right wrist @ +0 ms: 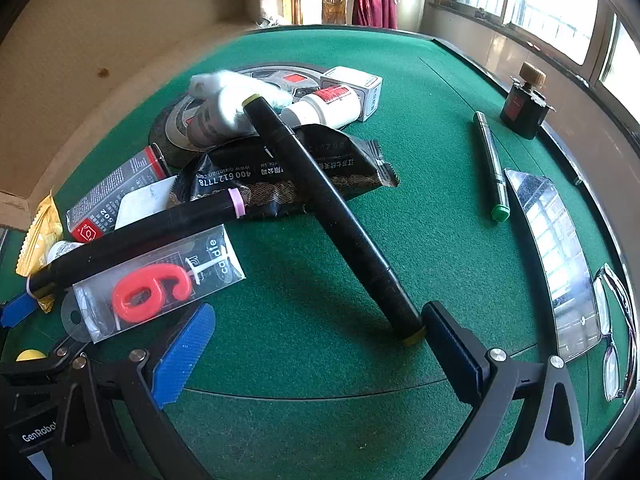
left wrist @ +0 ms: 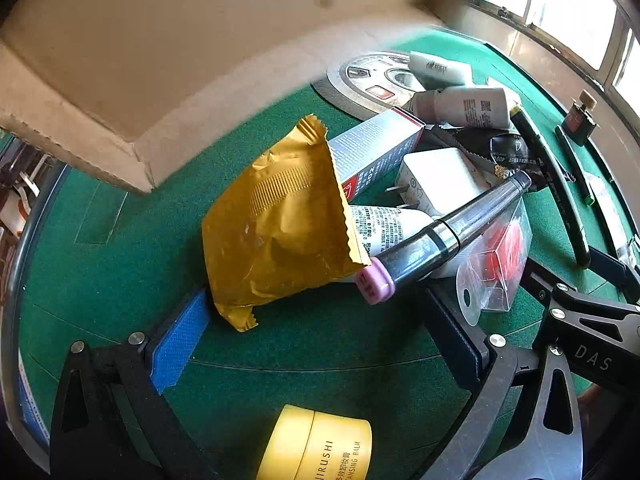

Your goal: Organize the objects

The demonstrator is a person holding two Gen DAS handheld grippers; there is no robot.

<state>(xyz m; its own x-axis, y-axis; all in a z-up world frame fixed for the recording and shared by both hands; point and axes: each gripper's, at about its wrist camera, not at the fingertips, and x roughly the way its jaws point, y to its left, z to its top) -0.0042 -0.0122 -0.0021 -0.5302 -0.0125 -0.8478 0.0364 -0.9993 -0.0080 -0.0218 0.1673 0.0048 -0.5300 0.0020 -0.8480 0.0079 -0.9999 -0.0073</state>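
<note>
Left wrist view: the left gripper [left wrist: 320, 336] hangs over a green felt table [left wrist: 312, 360], jaws wide apart and empty, with a gold packet [left wrist: 276, 236] lying just beyond its blue pad [left wrist: 182, 344] and a yellow jar [left wrist: 320, 448] near, under the camera. To the far left an open cardboard box [left wrist: 132, 80] stands with its corner close to the packet, the likeliest home for the clutter. The pile itself sits right of the packet: a pink-capped marker [left wrist: 440, 236], a white charger [left wrist: 440, 180], a glue carton [left wrist: 376, 148] and a boxed red candle [left wrist: 500, 256]. In the right wrist view the right gripper [right wrist: 316, 356], jaws likewise spread and holding nothing, faces a long black marker [right wrist: 332, 216] whose yellow-tipped near end lies just beside the right-hand pad [right wrist: 452, 356]; a green-tipped pen [right wrist: 494, 168] and an ink bottle [right wrist: 524, 104] lie well apart to the far right. Sorting appears barely begun, with both tools at the approach stage. The next move probably calls for centring on one item, packet or black marker, then closing. Bare felt in the near middle gives room; the raised table rim [right wrist: 560, 256] on the right and the box wall on the left hem in wider swings.
</note>
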